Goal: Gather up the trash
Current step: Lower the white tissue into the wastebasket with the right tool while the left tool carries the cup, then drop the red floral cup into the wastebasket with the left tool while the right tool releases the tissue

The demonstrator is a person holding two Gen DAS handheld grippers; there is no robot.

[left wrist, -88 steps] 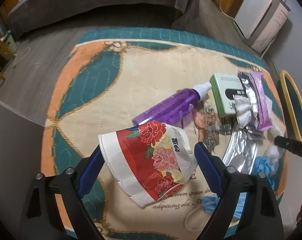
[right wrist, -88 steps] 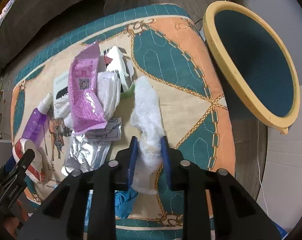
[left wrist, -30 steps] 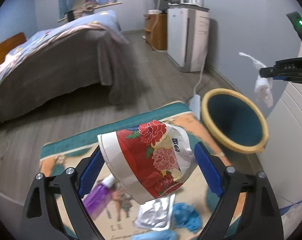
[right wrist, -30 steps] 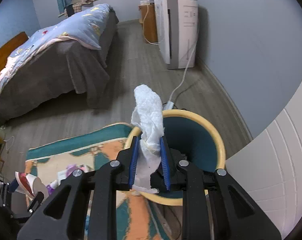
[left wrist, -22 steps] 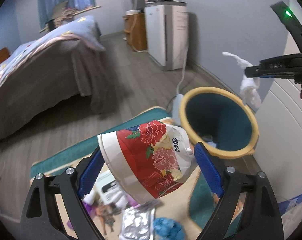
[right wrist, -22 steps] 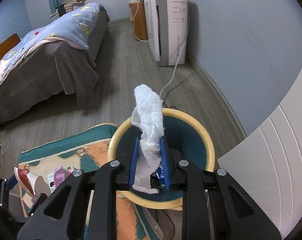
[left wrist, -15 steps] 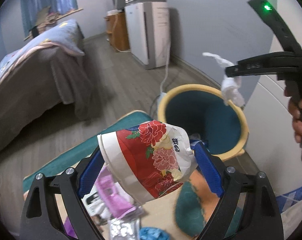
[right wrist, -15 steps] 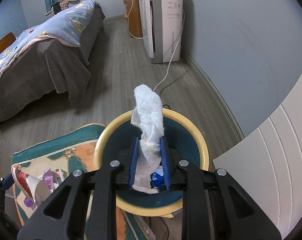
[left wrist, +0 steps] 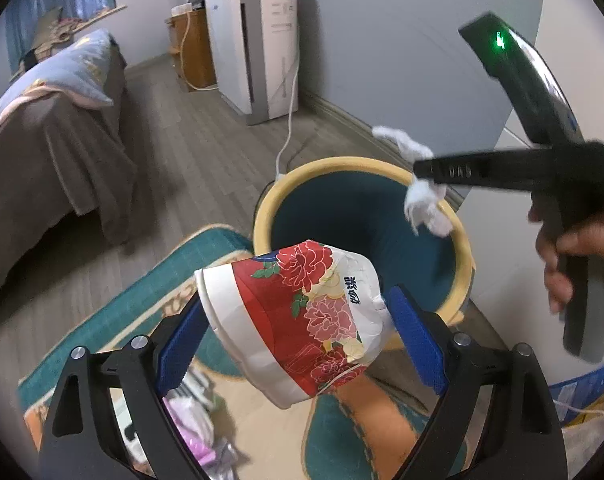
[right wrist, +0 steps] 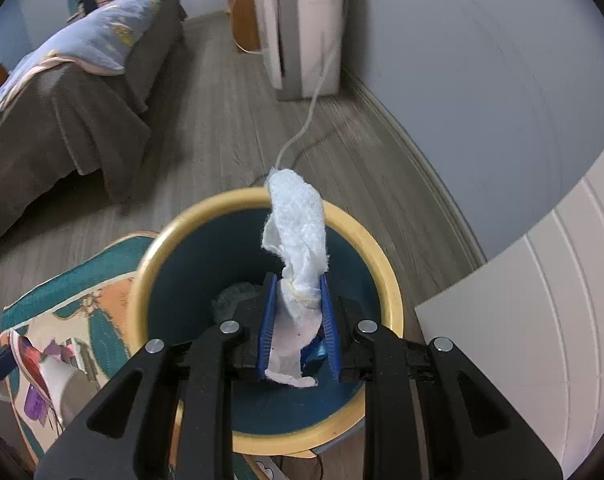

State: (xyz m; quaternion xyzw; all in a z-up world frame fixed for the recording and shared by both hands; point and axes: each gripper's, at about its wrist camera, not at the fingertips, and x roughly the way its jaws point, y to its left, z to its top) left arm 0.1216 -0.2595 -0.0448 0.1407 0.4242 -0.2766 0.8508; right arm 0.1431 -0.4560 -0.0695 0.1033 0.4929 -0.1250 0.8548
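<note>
Fingers, right gripper (right wrist: 297, 326): we pinch a crumpled white tissue wad (right wrist: 297, 236), its long axis running forward over the yellow-rimmed, teal-lined round waste bin (right wrist: 386, 280), directly above its mouth. Fingers, left gripper (left wrist: 297, 340): we clamp a crushed red floral paper cup (left wrist: 297, 312), short of the rim and farther off. Bin contents: grey and blue scraps, indistinct.

Tissue (right wrist: 297, 236) above bin (right wrist: 390, 292), beside rug (right wrist: 101, 272)
</note>
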